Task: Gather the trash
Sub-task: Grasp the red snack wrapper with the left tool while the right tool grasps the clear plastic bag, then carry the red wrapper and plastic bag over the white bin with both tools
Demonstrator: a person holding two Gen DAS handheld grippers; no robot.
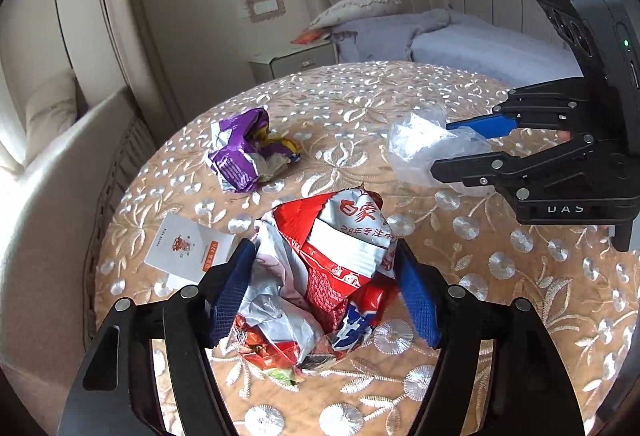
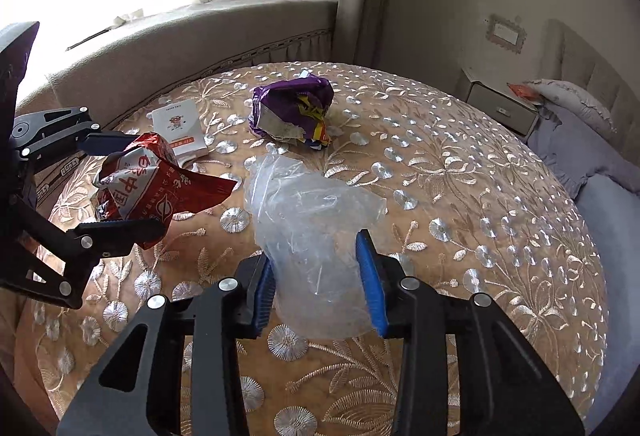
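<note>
Wrapper [image 1: 320,276] upright between pads [image 1: 230,292]

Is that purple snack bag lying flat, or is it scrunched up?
Scrunched up. The purple snack bag sits as a crumpled lump on the table, folded over itself, its silver inside showing.

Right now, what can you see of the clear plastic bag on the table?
The clear plastic bag is thin, see-through film, crumpled and wrinkled, apparently empty. It sits on the embroidered tablecloth, in front of the purple wrapper and apart from it. Its near end lies between the blue pads of the right tool, which touch its sides.
</note>
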